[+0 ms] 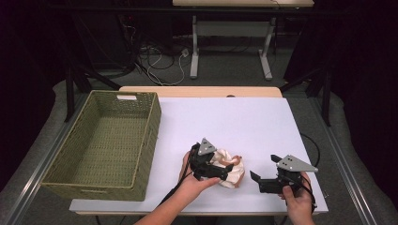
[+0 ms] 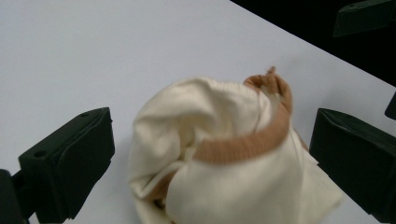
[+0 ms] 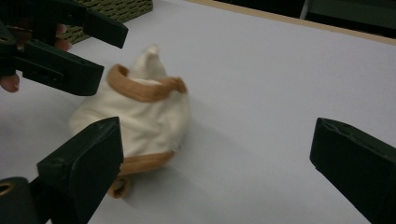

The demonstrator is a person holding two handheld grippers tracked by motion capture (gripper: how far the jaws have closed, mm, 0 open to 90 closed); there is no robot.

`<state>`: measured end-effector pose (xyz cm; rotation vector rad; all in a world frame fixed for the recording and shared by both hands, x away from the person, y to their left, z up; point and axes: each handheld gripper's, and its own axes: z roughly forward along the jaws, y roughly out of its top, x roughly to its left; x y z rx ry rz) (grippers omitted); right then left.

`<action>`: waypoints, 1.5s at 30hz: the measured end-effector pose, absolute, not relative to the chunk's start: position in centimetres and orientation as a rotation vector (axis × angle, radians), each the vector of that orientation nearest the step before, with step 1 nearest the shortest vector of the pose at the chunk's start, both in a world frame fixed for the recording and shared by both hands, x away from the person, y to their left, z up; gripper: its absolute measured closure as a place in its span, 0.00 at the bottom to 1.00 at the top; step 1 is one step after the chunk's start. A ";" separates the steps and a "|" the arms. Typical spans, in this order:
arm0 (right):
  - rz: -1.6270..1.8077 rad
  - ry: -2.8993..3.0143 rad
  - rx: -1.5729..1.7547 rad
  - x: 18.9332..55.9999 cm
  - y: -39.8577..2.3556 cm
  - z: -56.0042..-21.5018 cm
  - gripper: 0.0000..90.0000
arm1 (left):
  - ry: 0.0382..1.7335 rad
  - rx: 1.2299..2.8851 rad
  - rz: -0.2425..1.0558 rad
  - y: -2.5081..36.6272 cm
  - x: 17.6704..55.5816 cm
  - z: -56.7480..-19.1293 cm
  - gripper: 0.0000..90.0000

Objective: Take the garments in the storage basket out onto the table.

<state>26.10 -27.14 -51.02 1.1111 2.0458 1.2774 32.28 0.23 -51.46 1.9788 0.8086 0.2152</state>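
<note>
Two tan bands — basket behind

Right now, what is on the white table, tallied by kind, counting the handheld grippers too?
Wicker basket: 1
Balled cream cloth with tan trim: 1
Handheld grippers: 2, the left gripper open around the cloth, the right gripper open beside it
Total: 4

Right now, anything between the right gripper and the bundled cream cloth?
No: bare white tabletop between the right gripper and the cream, tan-trimmed cloth bundle, seen in the right gripper view.
</note>
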 end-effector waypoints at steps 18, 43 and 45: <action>1.256 2.091 1.106 26.1 -26.0 -51.3 0.00 | 0.767 1.940 0.178 4.1 30.8 -50.9 0.01; 1.209 2.238 0.937 25.7 -22.0 -51.8 0.35 | 0.765 1.946 0.165 5.0 30.5 -52.7 0.15; 1.196 2.259 0.912 25.7 -21.9 -52.0 0.41 | 0.768 1.943 0.168 5.0 30.5 -52.6 0.16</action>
